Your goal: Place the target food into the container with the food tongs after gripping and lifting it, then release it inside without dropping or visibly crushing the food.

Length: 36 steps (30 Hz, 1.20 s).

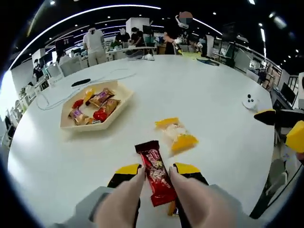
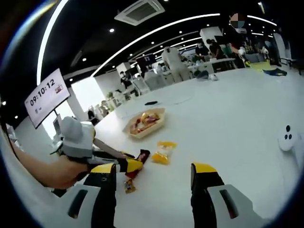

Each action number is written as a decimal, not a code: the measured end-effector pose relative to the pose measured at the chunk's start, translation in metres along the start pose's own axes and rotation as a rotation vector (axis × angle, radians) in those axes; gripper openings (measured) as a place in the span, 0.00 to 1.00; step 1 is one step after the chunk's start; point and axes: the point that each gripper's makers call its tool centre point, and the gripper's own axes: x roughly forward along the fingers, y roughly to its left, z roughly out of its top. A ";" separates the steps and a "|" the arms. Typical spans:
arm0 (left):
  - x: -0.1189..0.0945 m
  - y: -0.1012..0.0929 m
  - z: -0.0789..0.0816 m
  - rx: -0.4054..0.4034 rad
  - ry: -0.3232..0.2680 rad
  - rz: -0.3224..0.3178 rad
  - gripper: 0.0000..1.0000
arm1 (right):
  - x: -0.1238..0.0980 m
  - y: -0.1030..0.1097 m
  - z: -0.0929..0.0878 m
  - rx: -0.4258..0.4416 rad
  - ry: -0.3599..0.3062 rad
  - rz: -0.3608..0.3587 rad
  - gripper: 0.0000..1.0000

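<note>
A red snack bar [image 1: 156,173] sits between the two beige tong fingers [image 1: 124,199] of my left gripper [image 1: 156,170], which is shut on it just above the white table [image 1: 199,90]. Just beyond it lies a clear packet with yellow ends [image 1: 176,135]. The wooden hexagonal tray [image 1: 66,124] stands further left with several wrapped snacks in it. The right gripper view shows the left gripper [image 2: 133,164] from the side with the red bar [image 2: 138,159], the packet [image 2: 163,152] and the tray [image 2: 159,118]. My right gripper [image 2: 154,171] is open and holds nothing.
A small yellow-orange wrapper [image 1: 171,208] lies under the red bar near the table's edge. A white controller [image 1: 250,101] rests at the right, a black item and a cable [image 1: 80,82] beyond the tray. My right gripper [image 1: 281,126] shows at the right edge. People stand at desks behind the table.
</note>
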 end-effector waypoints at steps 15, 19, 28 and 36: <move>0.002 0.010 0.000 0.142 0.017 -0.086 0.26 | 0.001 0.008 -0.003 0.006 0.009 0.017 0.63; 0.001 0.012 0.001 0.109 0.014 -0.112 0.26 | -0.005 0.006 -0.003 0.008 0.003 0.009 0.62; 0.005 0.009 0.013 0.160 -0.001 -0.171 0.26 | -0.018 -0.007 0.003 0.063 -0.048 -0.032 0.62; 0.012 0.003 0.011 0.176 0.021 -0.175 0.26 | -0.028 -0.020 0.007 0.114 -0.088 -0.074 0.61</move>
